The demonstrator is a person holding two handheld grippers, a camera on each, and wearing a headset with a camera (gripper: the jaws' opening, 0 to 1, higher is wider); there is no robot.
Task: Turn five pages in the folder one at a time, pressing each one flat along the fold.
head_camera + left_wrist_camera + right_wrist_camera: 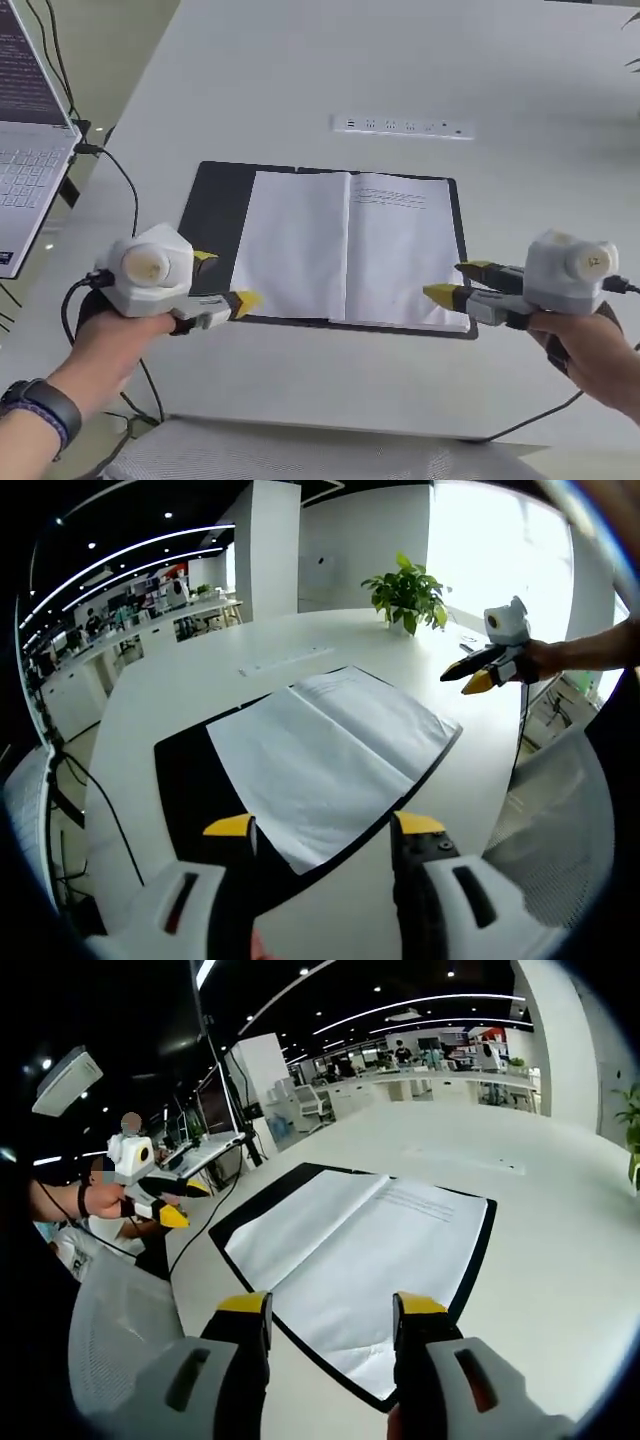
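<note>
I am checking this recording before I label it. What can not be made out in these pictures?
1. The text on the right page: head view, too small to read.
2. The laptop: head view, cut off by the left edge; its screen is blurred.
3. Sheets under the left page in the folder: hidden by it, so the number already turned cannot be told.
4. The power strip: head view, sockets too small to tell.

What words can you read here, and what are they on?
No text reads clearly.
Printed lines at the top of the right white paper page in the open black folder: too small to read.
Text on the silver laptop's screen: blurred.
</note>
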